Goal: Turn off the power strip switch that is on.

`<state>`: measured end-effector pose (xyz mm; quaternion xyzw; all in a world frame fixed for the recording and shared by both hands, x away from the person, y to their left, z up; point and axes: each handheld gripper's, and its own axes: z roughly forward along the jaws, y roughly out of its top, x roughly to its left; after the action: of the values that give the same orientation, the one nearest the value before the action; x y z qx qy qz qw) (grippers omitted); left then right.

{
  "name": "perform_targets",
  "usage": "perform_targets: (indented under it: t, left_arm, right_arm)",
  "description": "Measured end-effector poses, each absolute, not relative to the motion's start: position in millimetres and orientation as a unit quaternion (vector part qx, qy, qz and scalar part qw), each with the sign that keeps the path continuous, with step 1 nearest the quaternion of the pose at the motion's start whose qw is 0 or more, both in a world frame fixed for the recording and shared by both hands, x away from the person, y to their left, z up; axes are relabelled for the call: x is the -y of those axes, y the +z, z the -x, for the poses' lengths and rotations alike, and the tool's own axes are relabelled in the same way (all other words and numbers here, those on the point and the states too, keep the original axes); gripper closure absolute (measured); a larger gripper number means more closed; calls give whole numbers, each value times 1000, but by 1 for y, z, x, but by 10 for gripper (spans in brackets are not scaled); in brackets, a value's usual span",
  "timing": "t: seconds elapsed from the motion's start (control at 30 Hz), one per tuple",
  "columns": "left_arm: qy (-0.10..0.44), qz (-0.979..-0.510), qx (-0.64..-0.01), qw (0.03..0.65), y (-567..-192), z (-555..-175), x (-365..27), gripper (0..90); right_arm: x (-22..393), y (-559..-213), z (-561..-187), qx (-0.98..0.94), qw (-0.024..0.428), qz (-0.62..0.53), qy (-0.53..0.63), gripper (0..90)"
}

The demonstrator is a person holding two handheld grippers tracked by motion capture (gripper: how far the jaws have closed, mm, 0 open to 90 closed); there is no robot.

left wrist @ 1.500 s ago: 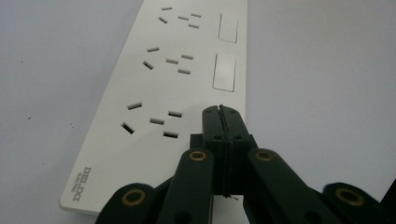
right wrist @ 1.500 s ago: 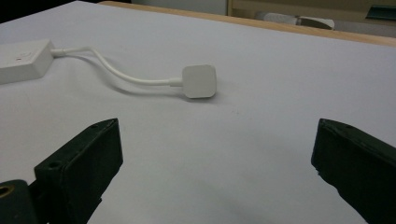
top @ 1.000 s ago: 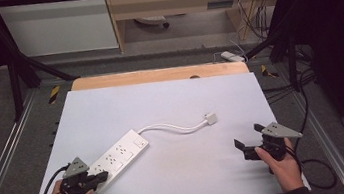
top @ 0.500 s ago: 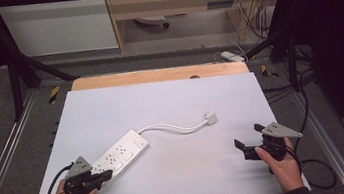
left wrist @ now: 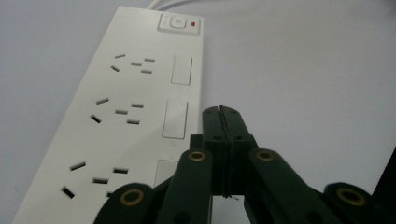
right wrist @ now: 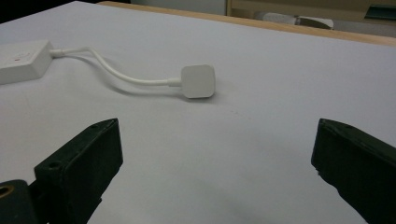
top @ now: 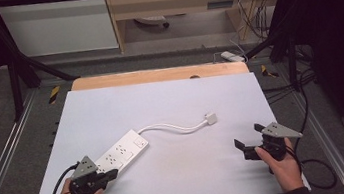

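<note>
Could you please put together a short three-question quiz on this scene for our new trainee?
1. True or false: the right gripper has its jaws closed.
2. The left gripper is beside which thing? A) the plug B) the power strip C) the wooden edge
3. Fill in: the white cable joins the power strip to the ____.

Key: 1 false, they stand wide apart. 2 B. 3 plug.
</note>
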<state>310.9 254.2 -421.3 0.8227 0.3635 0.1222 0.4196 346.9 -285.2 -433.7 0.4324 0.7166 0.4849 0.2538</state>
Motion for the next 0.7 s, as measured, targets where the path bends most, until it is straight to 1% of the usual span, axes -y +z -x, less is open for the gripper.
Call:
perform_targets:
  t: [0.13, 0.23, 0.3, 0.4, 0.53, 0.7]
  left_arm:
    - [126, -819, -366, 425, -421, -311, -253, 861]
    - [132, -812, -370, 431, -420, -310, -253, 790]
    - [138, -807, -370, 439, -419, -310, -252, 722]
    - [147, -799, -376, 446, -418, -311, -251, 588]
    - [156, -786, -390, 453, -416, -313, -251, 351]
    - [167, -767, -393, 479, -412, -313, -251, 108]
  right_arm:
    - [285, -434, -347, -717, 254, -432, 485, 24]
    - [285, -434, -347, -717, 254, -432, 485, 24]
    - [285, -434, -347, -717, 254, -432, 484, 24]
    - [285, -434, -347, -717, 255, -432, 484, 24]
    - [285, -434, -347, -717, 255, -431, 484, 24]
    - [285, -434, -347, -717, 256, -431, 484, 24]
